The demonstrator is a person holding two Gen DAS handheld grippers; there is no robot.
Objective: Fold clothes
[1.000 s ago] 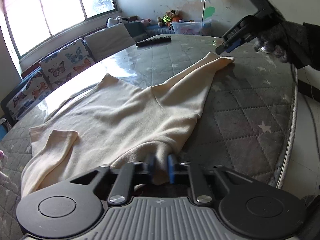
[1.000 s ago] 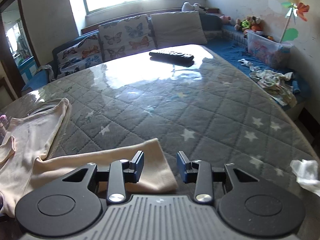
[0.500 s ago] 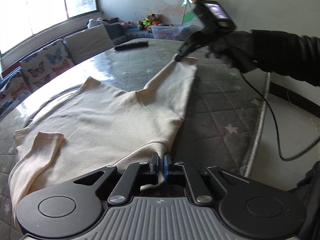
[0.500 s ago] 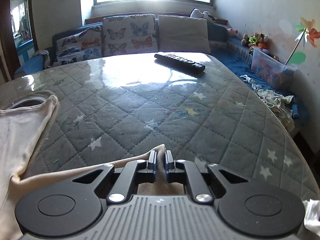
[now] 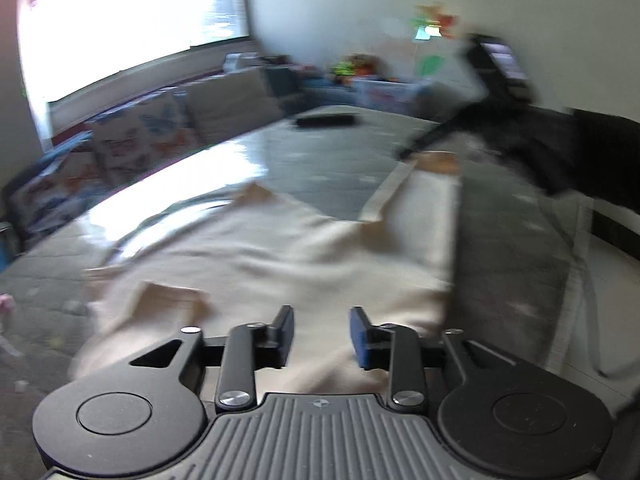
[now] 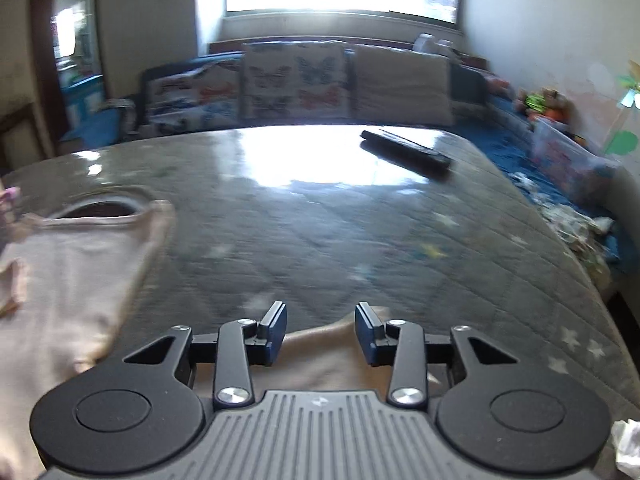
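Lying flat on the grey quilted mattress (image 5: 512, 248), the cream top (image 5: 280, 256) spreads with its body toward the left and one sleeve (image 5: 424, 204) reaching away to the right. On the far left of the left wrist view, butterfly cushions (image 5: 132, 140) line a bench beneath a bright window (image 5: 128, 12). A folded cuff (image 5: 168, 300) lies on the near left part of the top.

Centre, near edge: the left gripper (image 5: 322, 334) stands over the hem of the top, its jaws opening; cloth shows in the gap between them, but the pads do not press on it. Behind, a dark remote (image 5: 324, 121) rests on the far part of the mattress, well apart from the top.

Right: the right gripper (image 5: 416, 148), blurred, is carried by a person's dark-sleeved arm (image 5: 592, 160) at the end of the sleeve; from this view its jaws cannot be told.

In the right wrist view, the neck opening (image 6: 100, 210) of the top shows at left, with the cream body (image 6: 68, 280) below it. At centre the right gripper (image 6: 322, 328) has its jaws opening; the sleeve end (image 6: 320, 344) lies under and between them, unpressed. The remote (image 6: 404, 152) lies beyond to the right, and a toy bin (image 6: 568, 152) stands off the mattress at far right. Motion blur softens both views.
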